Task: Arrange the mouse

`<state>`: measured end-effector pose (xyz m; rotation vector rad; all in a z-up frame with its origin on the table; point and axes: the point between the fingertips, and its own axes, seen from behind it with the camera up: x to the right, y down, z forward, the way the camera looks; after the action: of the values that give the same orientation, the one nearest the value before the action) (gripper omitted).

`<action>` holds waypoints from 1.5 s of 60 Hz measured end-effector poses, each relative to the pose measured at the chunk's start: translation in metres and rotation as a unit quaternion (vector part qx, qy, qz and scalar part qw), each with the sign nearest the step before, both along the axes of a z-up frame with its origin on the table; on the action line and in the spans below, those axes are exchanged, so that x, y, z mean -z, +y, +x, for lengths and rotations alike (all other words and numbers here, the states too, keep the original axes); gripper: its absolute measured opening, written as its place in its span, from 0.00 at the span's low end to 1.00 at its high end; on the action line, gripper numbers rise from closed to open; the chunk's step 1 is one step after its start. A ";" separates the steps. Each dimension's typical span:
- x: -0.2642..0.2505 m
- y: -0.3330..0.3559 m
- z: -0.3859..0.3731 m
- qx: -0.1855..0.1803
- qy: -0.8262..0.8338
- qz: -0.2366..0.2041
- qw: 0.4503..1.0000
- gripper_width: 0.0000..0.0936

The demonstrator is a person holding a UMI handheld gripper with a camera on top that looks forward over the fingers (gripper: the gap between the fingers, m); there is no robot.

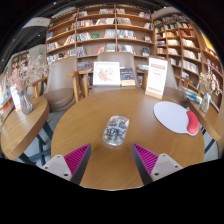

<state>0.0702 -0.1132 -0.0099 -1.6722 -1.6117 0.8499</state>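
Though perhaps unobstructed, mouse [116,129] beyond parted tongs [111,160]

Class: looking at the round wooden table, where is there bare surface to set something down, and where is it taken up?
The round table is bare to the left of the mouse and in the strip between the mouse and the white mouse pad. The far edge, by the standing cards, is crowded. The open gripper hangs just short of the mouse.

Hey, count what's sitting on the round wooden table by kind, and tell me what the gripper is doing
Mouse: 1
Mouse pad: 1
Total: 2
Both lie on the table. The gripper is open, and the mouse is just ahead of its fingers.
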 end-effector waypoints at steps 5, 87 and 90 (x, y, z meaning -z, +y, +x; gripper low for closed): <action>0.003 0.001 -0.014 0.002 -0.001 0.003 1.000 0.91; -0.128 0.114 -0.121 0.035 0.067 0.031 0.997 0.39; -0.132 0.151 -0.129 0.048 0.069 0.048 0.995 0.39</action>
<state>-0.0587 0.0379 0.1221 -1.5756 -1.4435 0.8078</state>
